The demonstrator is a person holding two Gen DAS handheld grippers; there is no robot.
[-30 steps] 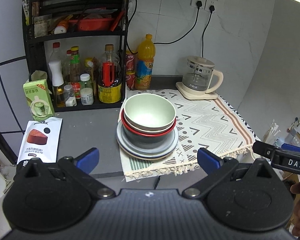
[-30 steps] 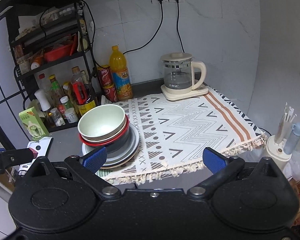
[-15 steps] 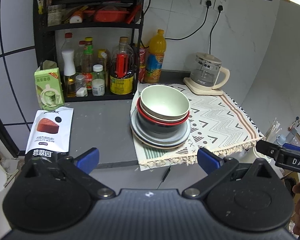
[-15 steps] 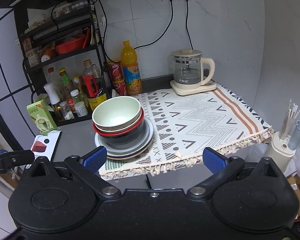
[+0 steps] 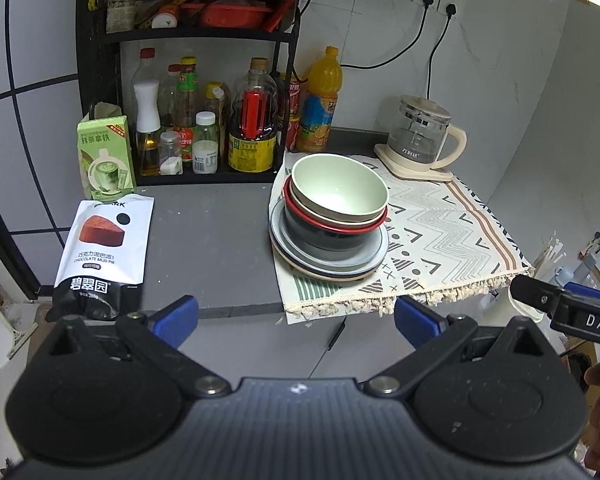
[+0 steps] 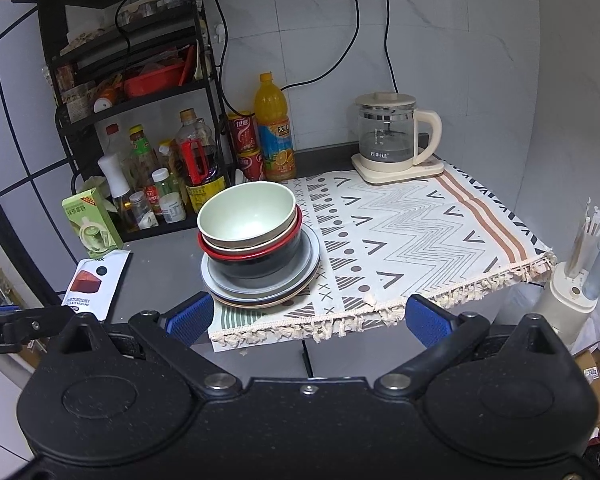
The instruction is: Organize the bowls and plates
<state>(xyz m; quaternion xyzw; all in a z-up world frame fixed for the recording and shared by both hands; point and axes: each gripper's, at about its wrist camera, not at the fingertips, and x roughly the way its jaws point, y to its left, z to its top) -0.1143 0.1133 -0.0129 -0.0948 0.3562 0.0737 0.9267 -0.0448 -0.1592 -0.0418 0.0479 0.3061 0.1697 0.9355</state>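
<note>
- At far left, a pouch [image 5: 102,252] lies flat on the counter [image 5: 208,240], a green carton [image 5: 105,156] behind it, bottles [image 5: 204,128] on the rack.
- Left gripper [image 5: 296,318] hangs before the counter edge, jaws apart, holding nothing.
- Mid-counter, the bowls [image 5: 338,198] sit nested on stacked plates [image 5: 328,264] at the mat's [image 5: 452,236] left end.
- Right gripper [image 6: 310,320] hovers near the mat fringe, jaws apart, empty.
- Far right, a kettle [image 6: 392,136] stands on the mat's back corner.

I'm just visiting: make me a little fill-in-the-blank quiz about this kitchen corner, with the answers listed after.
1. The top bowl of the stack of dishes is pale ____.
2. The stack sits on the ____ edge of the patterned cloth.
3. The glass kettle stands at the cloth's ____ corner.
4. Both the left hand-held gripper and the right hand-held gripper are ____.

Answers: green; left; back right; open
</note>
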